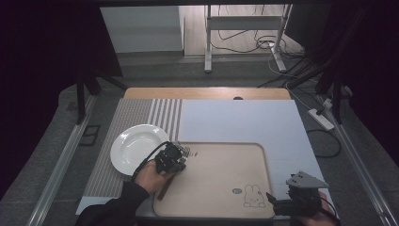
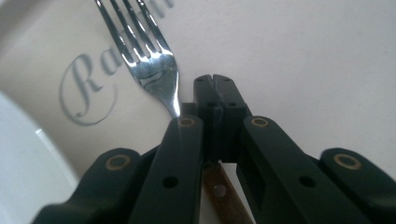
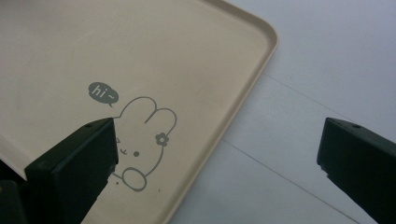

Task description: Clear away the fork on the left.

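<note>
A fork with steel tines and a brown wooden handle lies low over the beige tray, near the tray's far left corner. My left gripper is shut on the fork. In the left gripper view the tines stick out past the closed jaw tips of the left gripper, above grey lettering on the tray. The handle shows between the fingers below. My right gripper stands open over the tray's front right corner. In its own view the right gripper holds nothing and a rabbit drawing lies beneath.
A white plate sits on a striped placemat just left of the tray; its rim is close to the fork. A pale sheet covers the rest of the table. A power strip lies on the floor at the right.
</note>
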Tool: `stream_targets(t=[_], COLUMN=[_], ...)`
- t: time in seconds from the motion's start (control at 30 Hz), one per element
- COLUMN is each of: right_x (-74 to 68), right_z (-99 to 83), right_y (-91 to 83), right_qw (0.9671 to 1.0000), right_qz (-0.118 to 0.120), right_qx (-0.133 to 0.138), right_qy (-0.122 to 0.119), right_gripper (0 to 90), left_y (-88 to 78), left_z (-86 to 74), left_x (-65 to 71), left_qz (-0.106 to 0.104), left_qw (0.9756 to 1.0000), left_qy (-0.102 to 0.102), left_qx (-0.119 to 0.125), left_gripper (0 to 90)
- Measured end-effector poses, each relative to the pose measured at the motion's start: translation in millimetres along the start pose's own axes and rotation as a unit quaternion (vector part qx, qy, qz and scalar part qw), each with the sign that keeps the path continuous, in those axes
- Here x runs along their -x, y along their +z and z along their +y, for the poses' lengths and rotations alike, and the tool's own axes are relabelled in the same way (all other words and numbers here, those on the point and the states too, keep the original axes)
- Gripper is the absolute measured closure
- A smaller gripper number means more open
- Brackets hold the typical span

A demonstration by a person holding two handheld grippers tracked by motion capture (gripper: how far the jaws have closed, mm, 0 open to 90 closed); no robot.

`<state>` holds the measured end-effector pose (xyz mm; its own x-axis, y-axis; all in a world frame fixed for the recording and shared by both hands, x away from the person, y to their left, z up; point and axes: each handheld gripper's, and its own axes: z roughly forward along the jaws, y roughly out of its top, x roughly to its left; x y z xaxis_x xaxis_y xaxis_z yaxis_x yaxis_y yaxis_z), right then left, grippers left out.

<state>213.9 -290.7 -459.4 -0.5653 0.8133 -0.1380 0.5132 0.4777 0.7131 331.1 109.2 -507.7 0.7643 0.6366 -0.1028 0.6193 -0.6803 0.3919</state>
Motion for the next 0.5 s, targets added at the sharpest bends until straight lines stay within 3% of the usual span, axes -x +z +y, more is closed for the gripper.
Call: stream_targets(t=[0.5], right_x=[-0.7], right_z=[0.2], right_y=[0.2], right_qw=[1.0], right_qz=[0.002], right_qx=[-0.002], right_qy=[-0.005], right_gripper=[0.0], left_y=[-5.9], left_z=[-9.0], left_x=[-16.3], left_qz=[0.007], left_qw=[0.9997], left_qy=[-0.023], left_qx=[-0.007], left_gripper=[88.6])
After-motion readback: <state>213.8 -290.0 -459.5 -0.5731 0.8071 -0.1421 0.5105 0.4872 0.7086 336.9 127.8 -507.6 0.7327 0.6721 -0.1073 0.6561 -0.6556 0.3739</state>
